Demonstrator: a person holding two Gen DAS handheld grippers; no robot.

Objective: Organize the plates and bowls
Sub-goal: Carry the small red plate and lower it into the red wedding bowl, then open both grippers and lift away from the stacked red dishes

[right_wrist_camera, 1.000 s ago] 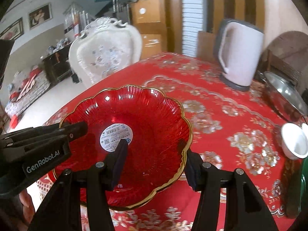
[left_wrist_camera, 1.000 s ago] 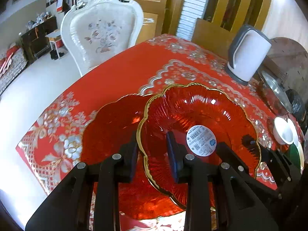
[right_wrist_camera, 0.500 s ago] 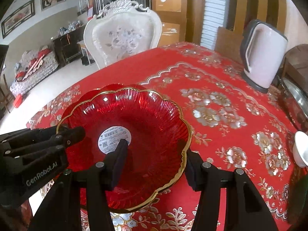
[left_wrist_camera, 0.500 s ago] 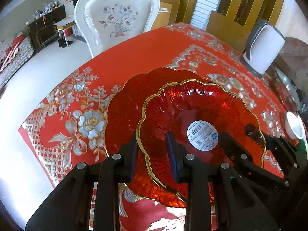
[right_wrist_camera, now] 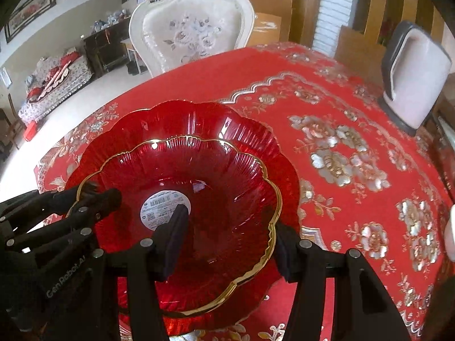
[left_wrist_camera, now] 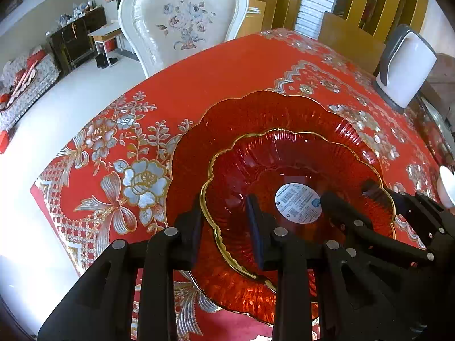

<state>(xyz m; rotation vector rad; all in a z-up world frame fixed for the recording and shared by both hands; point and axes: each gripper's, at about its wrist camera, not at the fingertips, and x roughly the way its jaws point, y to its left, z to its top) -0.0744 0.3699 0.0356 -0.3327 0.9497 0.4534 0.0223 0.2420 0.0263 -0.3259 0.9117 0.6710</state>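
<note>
A gold-rimmed red glass bowl (left_wrist_camera: 284, 164) with a white barcode sticker (left_wrist_camera: 297, 203) is held over a larger red glass plate (left_wrist_camera: 256, 110) on the red tablecloth. My left gripper (left_wrist_camera: 224, 218) is shut on the bowl's near left rim, one finger inside and one outside. My right gripper (right_wrist_camera: 230, 236) is shut on the bowl's (right_wrist_camera: 199, 170) near right rim in the same way. The plate (right_wrist_camera: 184, 116) shows behind and under the bowl. Whether the bowl touches the plate I cannot tell.
A white and grey electric kettle (left_wrist_camera: 403, 65) stands at the far right of the table. A small white bowl (left_wrist_camera: 446, 182) sits at the right edge. A white carved chair (left_wrist_camera: 184, 20) stands behind the table. The table's left edge (left_wrist_camera: 42, 193) drops to the floor.
Both grippers have carried the bowl to the left and down, from beside the large plate to centred over it. The grips have not changed.
</note>
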